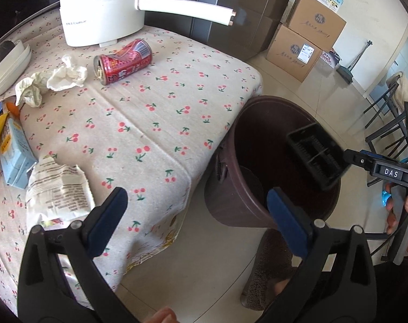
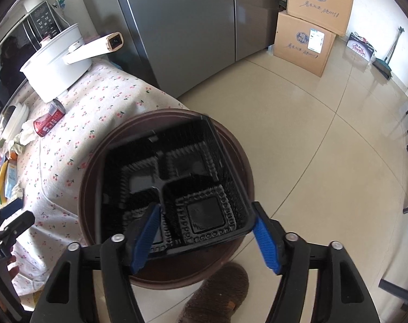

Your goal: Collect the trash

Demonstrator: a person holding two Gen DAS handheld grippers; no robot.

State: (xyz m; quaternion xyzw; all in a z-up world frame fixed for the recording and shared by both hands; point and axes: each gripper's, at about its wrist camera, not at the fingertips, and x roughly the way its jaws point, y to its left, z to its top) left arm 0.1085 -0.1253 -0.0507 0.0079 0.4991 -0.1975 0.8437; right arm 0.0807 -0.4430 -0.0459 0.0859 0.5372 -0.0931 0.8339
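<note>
The right claw stands wide, its blue pads on either side of a black ribbed plastic food tray with several compartments. The left pad lies inside a compartment against the wall, the right pad just outside the tray's near corner; whether they press on it I cannot tell. The tray hangs tilted over the mouth of a round dark-brown plastic bin directly beneath the claw, on the tiled floor against the bench corner.

The left claw is spread fully and holds nothing, hovering over the bench edge beside the bin. From there the right tool's body bears a white label reading "DAS".

Just left of the left claw lies a torn white printed wrapper, its small text unreadable. Beyond it on the cherry-print cloth are a pale blue carton, crumpled white tissues and a dented red drink can lying on its side. Farther off stands a white electric pot with a long handle. Farthest, stacked brown cardboard boxes carry handwritten-style script.
</note>
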